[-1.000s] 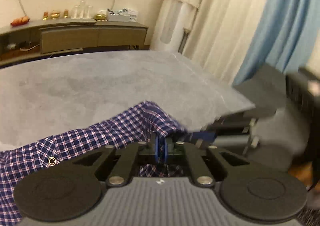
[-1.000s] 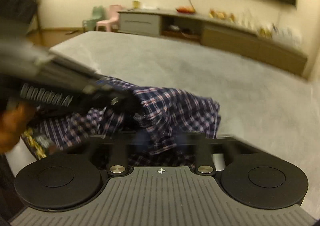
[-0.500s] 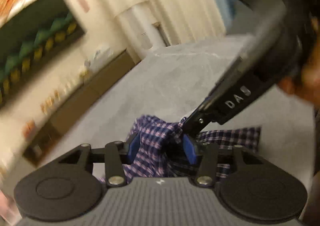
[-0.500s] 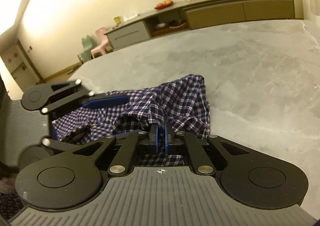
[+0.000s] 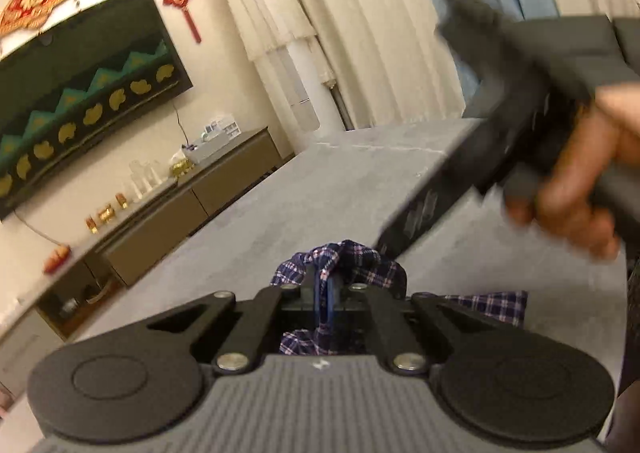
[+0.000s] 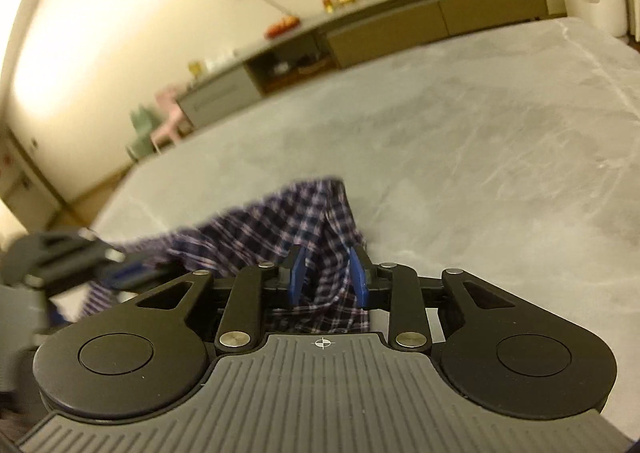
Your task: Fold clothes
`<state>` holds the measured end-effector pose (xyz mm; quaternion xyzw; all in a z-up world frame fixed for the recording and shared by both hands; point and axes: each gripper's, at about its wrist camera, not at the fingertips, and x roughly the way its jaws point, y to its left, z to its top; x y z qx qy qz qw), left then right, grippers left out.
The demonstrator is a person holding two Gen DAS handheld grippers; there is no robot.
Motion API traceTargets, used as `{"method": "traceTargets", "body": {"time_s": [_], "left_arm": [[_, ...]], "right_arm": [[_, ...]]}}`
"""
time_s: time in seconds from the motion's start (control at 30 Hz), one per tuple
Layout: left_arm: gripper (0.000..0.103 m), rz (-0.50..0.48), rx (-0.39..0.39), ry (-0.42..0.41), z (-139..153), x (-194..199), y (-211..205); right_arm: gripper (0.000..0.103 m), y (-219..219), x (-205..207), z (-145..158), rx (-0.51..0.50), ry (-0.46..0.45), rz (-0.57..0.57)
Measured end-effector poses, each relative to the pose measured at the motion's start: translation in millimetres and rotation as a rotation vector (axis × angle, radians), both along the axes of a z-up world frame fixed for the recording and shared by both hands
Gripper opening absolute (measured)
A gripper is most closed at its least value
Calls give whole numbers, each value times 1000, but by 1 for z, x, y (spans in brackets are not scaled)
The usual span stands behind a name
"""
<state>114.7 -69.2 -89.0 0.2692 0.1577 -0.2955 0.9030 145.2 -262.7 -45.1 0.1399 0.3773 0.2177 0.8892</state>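
Observation:
A navy, white and pink plaid shirt (image 5: pixel 360 259) lies bunched on the grey table (image 5: pixel 304 197). My left gripper (image 5: pixel 326 287) is shut on a raised fold of it, with the blue pads pressed together on the fabric. In the right wrist view the shirt (image 6: pixel 280 225) rises in a peak towards my right gripper (image 6: pixel 328 277). Its jaws are opening, the blue pads (image 6: pixel 298 275) stand apart, and a loose fold hangs between them. A hand (image 5: pixel 580 189) holds the right gripper's handle at the upper right of the left wrist view.
The grey table surface (image 6: pixel 480 157) stretches far beyond the shirt. A low brown sideboard (image 6: pixel 400 29) with small ornaments runs along the back wall. Cream and blue curtains (image 5: pixel 380 33) hang past the table's far corner. Small pastel chairs (image 6: pixel 160 125) stand by the wall.
My left gripper stood open around the fold half a second ago and has now shut on it. My right gripper, shut on the cloth before, now has its pads apart. Both views have rolled.

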Motion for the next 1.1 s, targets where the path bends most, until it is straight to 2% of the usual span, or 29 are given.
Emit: {"method": "traceTargets", "body": {"time_s": [0.1, 0.13, 0.2, 0.27, 0.33, 0.47, 0.6, 0.77, 0.93, 1.03, 1.1], "left_arm": [[3, -10, -52, 30, 5, -4, 5], [3, -13, -67, 41, 6, -6, 6], [3, 8, -88, 28, 8, -8, 9], [3, 16, -135, 57, 14, -7, 17], [3, 9, -167, 93, 17, -4, 22], [4, -19, -149, 159, 9, -3, 21], [4, -36, -91, 180, -4, -7, 14], [5, -36, -56, 164, -11, -7, 9], [5, 12, -165, 151, 5, -1, 23], [5, 38, -224, 185, 12, 4, 33], [5, 58, -295, 234, 16, 10, 42]], "right_arm": [[26, 25, 10, -19, 4, 67, 53], [26, 26, 13, -25, 45, 96, 54], [20, 24, 20, -35, 171, 168, 48], [16, 17, 25, -47, 331, 263, 35], [18, 7, 27, -59, 444, 338, 5], [37, -21, 22, -72, 581, 418, -92], [49, -42, 11, -60, 572, 364, -164], [52, -47, 9, -51, 568, 325, -148], [55, -40, 10, -45, 572, 311, -98], [58, -34, 9, -40, 611, 289, -84], [65, -33, 7, -36, 631, 276, -82]]}}
